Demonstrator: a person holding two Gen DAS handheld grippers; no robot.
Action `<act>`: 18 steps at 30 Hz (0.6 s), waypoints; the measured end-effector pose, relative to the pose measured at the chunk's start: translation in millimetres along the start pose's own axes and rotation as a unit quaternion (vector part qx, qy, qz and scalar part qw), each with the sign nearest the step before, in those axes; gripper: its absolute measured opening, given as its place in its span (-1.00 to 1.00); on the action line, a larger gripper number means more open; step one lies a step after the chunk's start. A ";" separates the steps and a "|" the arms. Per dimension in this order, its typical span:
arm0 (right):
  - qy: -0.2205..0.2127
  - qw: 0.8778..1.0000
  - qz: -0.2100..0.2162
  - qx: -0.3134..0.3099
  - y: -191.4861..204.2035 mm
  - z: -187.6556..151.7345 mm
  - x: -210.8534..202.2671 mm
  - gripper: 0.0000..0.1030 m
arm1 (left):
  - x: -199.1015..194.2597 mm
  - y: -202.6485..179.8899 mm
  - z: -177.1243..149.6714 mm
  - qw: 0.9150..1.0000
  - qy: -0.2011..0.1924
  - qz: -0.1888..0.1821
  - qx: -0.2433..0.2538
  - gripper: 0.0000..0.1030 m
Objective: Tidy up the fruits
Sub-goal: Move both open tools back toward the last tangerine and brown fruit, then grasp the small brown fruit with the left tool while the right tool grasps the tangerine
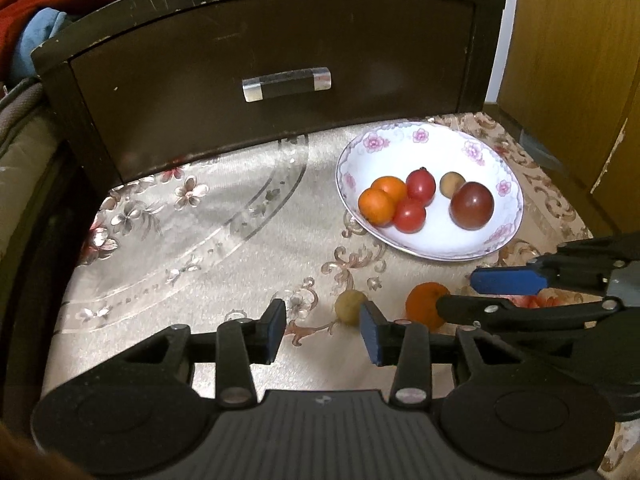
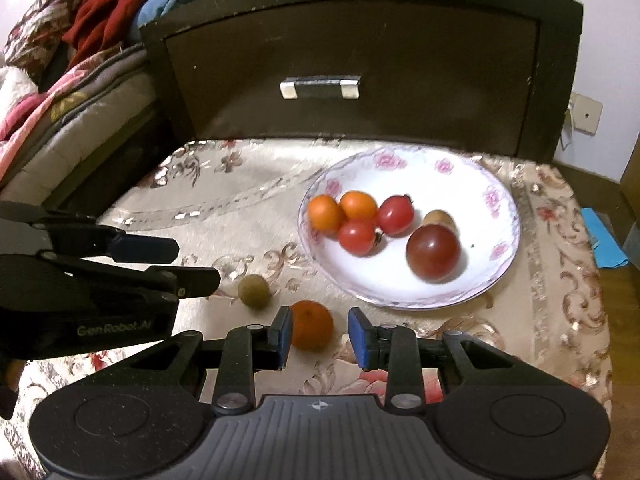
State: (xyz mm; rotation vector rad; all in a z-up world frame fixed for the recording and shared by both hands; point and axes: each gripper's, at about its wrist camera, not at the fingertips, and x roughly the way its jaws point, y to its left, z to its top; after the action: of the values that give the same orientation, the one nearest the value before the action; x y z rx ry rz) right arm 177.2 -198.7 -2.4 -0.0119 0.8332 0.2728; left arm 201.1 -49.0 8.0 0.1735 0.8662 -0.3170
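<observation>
At the bottom centre of the left wrist frame my left gripper (image 1: 323, 330) hangs with its jaws spread and nothing between them, a bare stretch of patterned tablecloth (image 1: 192, 240) running up and left to the dark drawer front (image 1: 272, 76). Just beside its right fingertip sits a small yellowish fruit (image 1: 349, 306), and right of that an orange (image 1: 425, 304) partly hidden by my right gripper (image 1: 460, 294), which reaches in from the right edge.

In the right wrist frame my right gripper (image 2: 320, 338) is also spread and empty, and the orange (image 2: 313, 324) lies just ahead, close against the left fingertip. The yellowish fruit (image 2: 253, 291) is up and left of it, near the tips of my left gripper (image 2: 196, 262) coming in from the left edge.

The floral plate (image 2: 492, 280) fills the centre right of that frame, its near rim just above my fingertips. On it lie two orange fruits (image 2: 340, 210), two red tomatoes (image 2: 376, 224), a dark red tomato (image 2: 433, 254) and a small brown fruit (image 2: 440, 218). The plate's lower part is bare.
</observation>
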 end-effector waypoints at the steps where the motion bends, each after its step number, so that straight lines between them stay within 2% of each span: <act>1: 0.002 1.000 0.001 -0.001 0.8 -0.2 1.6 -0.50 | 0.3 0.3 -0.4 1.000 0.001 0.000 0.002 0.00; 18: 0.031 0.999 0.025 -0.002 2.6 0.5 31.0 -0.49 | 10.6 5.8 -1.3 1.000 0.011 0.009 0.007 0.01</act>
State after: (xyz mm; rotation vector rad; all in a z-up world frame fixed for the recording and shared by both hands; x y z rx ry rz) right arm 196.8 -188.9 -24.5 -0.0030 0.8964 0.3222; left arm 208.5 -45.4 -1.0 0.1974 0.8835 -0.3039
